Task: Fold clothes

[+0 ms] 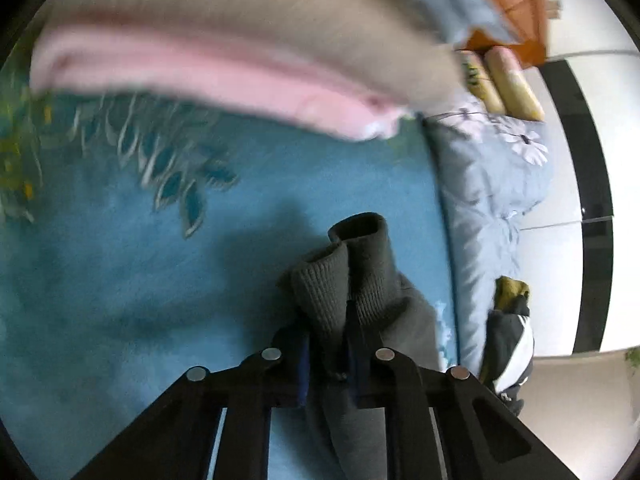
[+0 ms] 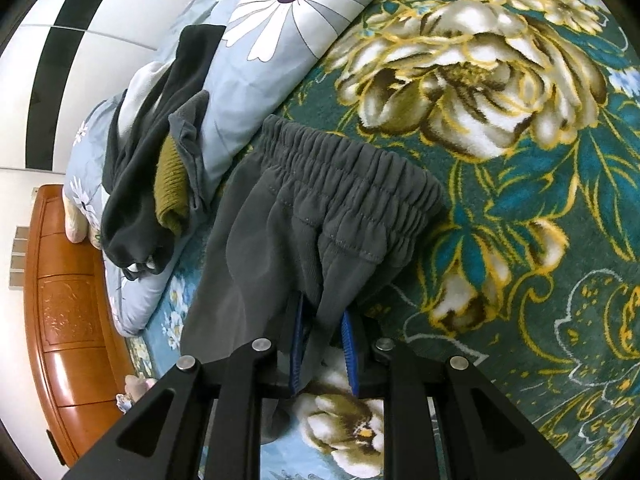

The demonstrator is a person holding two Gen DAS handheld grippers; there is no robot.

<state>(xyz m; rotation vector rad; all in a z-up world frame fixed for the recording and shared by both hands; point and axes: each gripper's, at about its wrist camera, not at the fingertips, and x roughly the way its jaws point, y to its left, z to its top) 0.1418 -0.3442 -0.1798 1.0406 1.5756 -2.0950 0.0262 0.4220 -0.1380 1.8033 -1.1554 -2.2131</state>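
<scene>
**Both jaws clamped on the grey pants**

My left gripper (image 1: 326,360) was closed on the ribbed cuffs (image 1: 348,276) of the grey pants (image 2: 296,220); the two cuffs stood up just ahead of my fingertips, bunched together, with the leg fabric trailing back between the jaws. Beyond them lay the blue blanket (image 1: 120,280), and further ahead a blurred pink and beige stack (image 1: 224,52). To the right of my left jaws ran a pale floral quilt (image 1: 488,200).

My right gripper (image 2: 324,352) was clamped on the pants just below the elastic waistband (image 2: 360,184), which spread out ahead of my fingers over the flowered part of the blanket. Ahead and to the left of those jaws, a dark garment (image 2: 136,184) and an olive knit (image 2: 170,192) lay on the quilt. A wooden headboard (image 2: 68,312) stood far left.
</scene>
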